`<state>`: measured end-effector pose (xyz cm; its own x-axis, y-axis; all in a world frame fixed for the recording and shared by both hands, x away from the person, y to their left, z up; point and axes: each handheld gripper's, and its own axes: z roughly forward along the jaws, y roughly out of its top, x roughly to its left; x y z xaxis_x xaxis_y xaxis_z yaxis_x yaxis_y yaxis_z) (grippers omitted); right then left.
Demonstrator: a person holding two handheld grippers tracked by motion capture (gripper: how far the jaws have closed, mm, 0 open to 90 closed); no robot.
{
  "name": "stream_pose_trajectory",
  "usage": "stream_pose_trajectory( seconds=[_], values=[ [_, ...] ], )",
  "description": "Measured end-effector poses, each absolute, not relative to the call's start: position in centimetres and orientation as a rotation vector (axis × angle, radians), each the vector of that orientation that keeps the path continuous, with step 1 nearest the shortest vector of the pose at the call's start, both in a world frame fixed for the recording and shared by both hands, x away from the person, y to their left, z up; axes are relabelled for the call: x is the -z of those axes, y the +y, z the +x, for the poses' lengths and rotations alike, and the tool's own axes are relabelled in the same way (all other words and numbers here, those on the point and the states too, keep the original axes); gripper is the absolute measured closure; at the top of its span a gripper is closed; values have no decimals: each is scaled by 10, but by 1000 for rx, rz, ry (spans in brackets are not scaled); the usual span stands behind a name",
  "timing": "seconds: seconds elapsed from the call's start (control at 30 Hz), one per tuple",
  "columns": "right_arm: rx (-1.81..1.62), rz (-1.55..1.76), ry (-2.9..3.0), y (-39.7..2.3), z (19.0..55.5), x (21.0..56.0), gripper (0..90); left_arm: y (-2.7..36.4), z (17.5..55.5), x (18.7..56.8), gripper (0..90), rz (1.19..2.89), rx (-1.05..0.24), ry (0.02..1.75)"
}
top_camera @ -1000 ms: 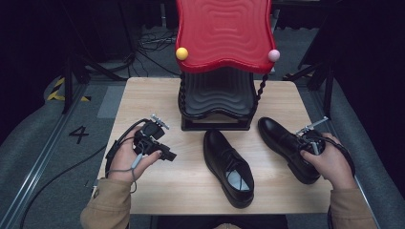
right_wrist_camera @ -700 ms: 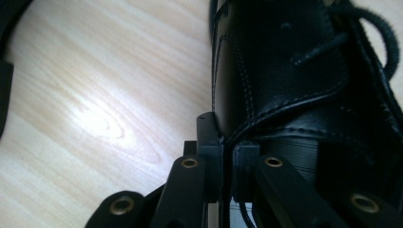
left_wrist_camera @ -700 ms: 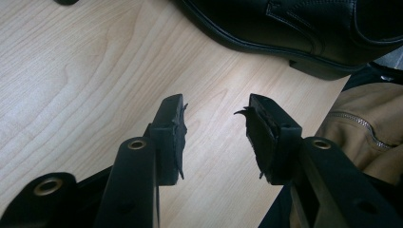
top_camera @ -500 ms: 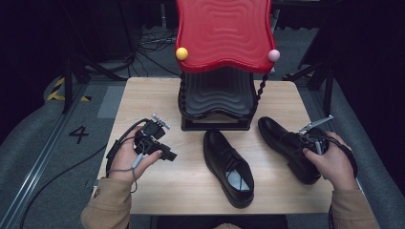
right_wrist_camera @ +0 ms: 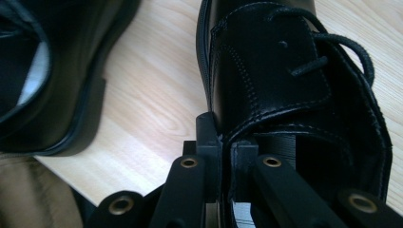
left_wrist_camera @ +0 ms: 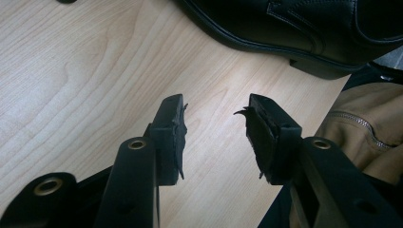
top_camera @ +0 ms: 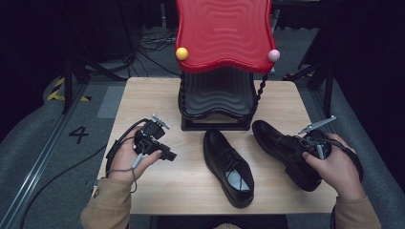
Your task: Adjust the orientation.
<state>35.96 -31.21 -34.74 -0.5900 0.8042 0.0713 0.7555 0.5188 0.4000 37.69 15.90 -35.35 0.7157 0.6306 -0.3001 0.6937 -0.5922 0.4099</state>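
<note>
Two black leather lace-up shoes lie on the wooden table [top_camera: 143, 100]. The middle shoe [top_camera: 228, 166] points toward the rack, its opening facing up. The right shoe [top_camera: 284, 149] [right_wrist_camera: 285, 85] lies near the table's right edge. My right gripper [top_camera: 310, 149] [right_wrist_camera: 227, 152] is shut on the side wall of that shoe's collar, one jaw outside the leather and one inside the opening. My left gripper [top_camera: 168, 155] [left_wrist_camera: 216, 126] hovers open above bare wood left of the middle shoe [left_wrist_camera: 294, 33], nothing between its jaws.
A black wavy-shelved rack [top_camera: 217, 98] stands at the back middle of the table, under a red wavy top [top_camera: 222, 33] with a yellow ball [top_camera: 181, 53] and a pink ball [top_camera: 273, 55]. Cables trail over the grey floor at the left.
The right hand and gripper shifted slightly on the right shoe's collar; the grey plate tilted a little. The left gripper has held still.
</note>
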Motion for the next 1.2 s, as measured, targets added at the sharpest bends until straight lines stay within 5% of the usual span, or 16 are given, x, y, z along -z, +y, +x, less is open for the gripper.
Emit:
stream_pose_trajectory(
  seconds=[1.2],
  values=[
    [-484,1137,2686,-206,359,386,839,170,368,358,575,2413,170,1065]
  ],
)
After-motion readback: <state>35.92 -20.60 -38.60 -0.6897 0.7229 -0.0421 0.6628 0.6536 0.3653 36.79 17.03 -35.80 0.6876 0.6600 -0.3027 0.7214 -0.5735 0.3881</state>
